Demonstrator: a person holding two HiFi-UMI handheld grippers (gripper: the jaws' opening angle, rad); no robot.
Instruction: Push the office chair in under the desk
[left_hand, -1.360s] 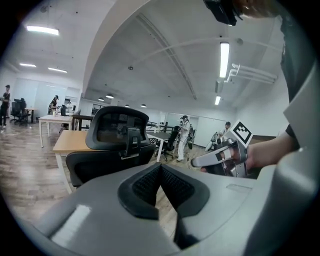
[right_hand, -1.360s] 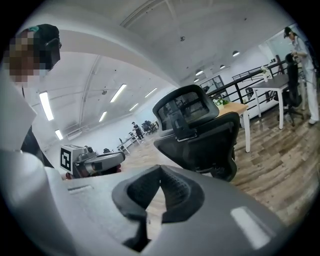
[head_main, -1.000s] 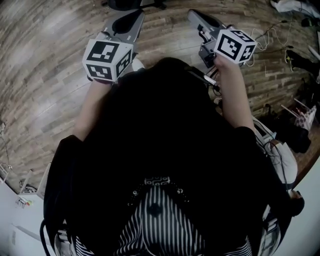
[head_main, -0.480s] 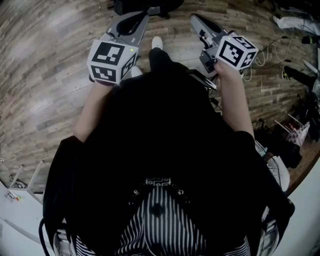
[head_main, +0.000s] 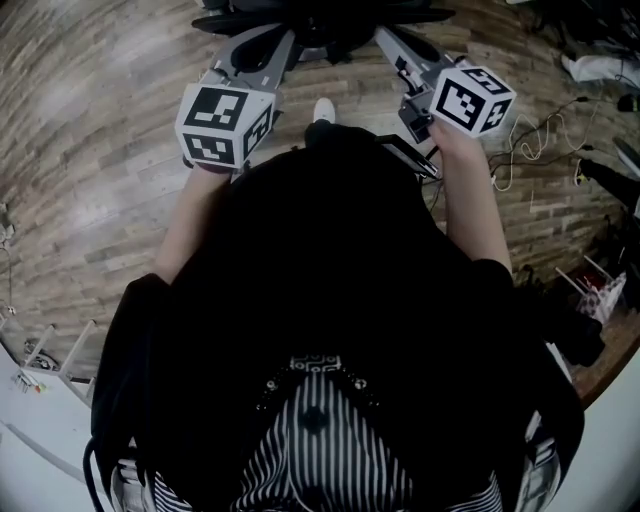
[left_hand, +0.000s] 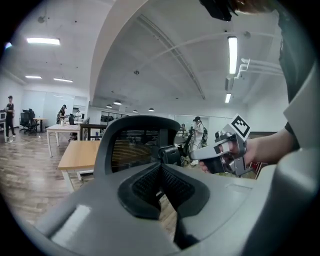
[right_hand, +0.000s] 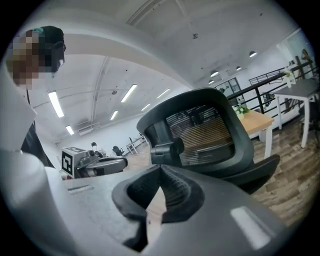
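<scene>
The black office chair (head_main: 320, 15) shows at the top edge of the head view, right in front of both grippers. Its mesh back in a grey frame (left_hand: 135, 145) fills the middle of the left gripper view, and the right gripper view shows the chair back (right_hand: 210, 135) too. A light wooden desk (left_hand: 80, 152) stands beyond it. My left gripper (head_main: 288, 38) and right gripper (head_main: 385, 35) point forward side by side, both shut with nothing between the jaws. Their tips are close to the chair back; contact is not clear.
Wooden floor all round. Cables (head_main: 530, 140) and dark bags (head_main: 590, 310) lie on the floor at the right. A white shoe (head_main: 323, 108) shows between the grippers. A white rack (head_main: 40, 360) is at the lower left. More desks and people (left_hand: 62, 127) are far off.
Both grippers have moved forward together over the floor. The chair, earlier barely in the head view, now spans its top edge just ahead of the tips. The jaws stayed shut.
</scene>
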